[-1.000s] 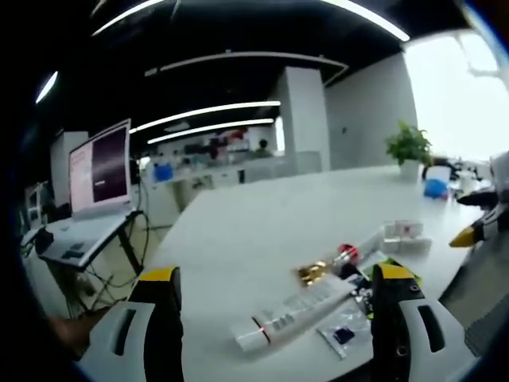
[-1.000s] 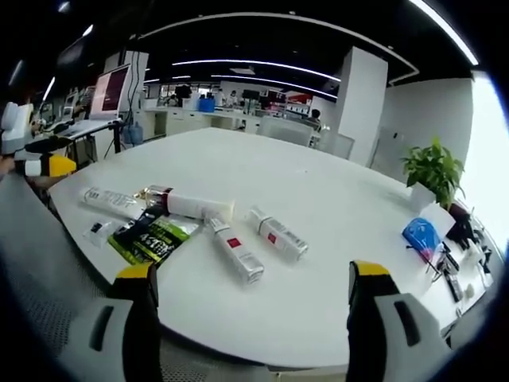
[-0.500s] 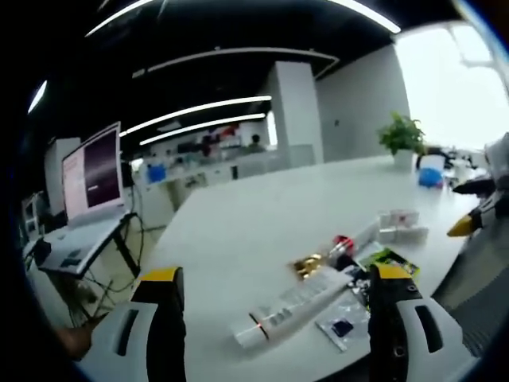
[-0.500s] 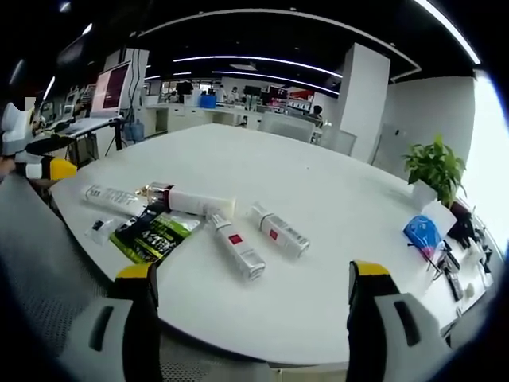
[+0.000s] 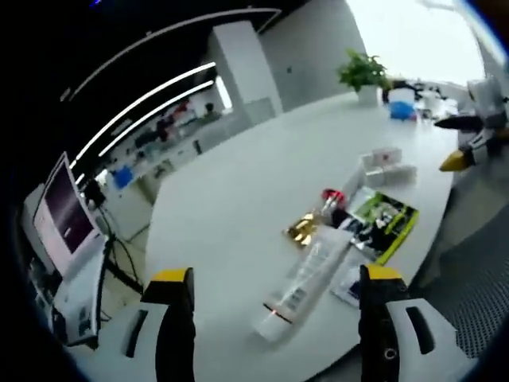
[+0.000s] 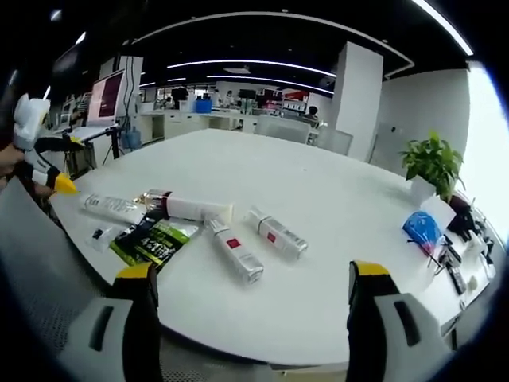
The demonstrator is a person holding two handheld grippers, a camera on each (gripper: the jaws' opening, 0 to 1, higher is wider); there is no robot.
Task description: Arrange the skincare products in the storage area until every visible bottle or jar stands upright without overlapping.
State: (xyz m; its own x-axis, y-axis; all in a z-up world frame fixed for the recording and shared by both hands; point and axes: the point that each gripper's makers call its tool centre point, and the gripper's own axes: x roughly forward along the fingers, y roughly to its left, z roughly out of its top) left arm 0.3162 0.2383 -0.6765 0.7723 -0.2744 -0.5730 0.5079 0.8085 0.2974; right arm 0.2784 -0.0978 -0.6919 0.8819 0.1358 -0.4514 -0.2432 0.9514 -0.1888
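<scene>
Several skincare items lie flat on the white table [image 6: 318, 191]. Farthest left is a long white tube [image 6: 111, 208] [image 5: 306, 282]. Beside it lie a white bottle with a gold cap [image 6: 187, 208] [image 5: 304, 231] and a green sachet [image 6: 155, 239] [image 5: 383, 223]. Two slim bottles with red labels [image 6: 236, 253] [image 6: 278, 233] [image 5: 382, 157] rest on their sides further right. My left gripper [image 5: 274, 276] hovers open and empty above the tube end. My right gripper [image 6: 252, 272] is open and empty at the table's near edge. Each gripper also shows at the edge of the other view [image 6: 44, 159] [image 5: 469, 151].
A small clear sachet [image 6: 99, 236] [image 5: 350, 282] lies by the tube. A potted plant [image 6: 433, 163] and a blue object [image 6: 421, 231] stand at the far right. A monitor on a stand [image 5: 64, 215] is off the table's left end. Bare tabletop stretches behind the products.
My left gripper has risen and tipped to look down on the table; in the right gripper view it sits higher. The products and my right gripper have stayed put.
</scene>
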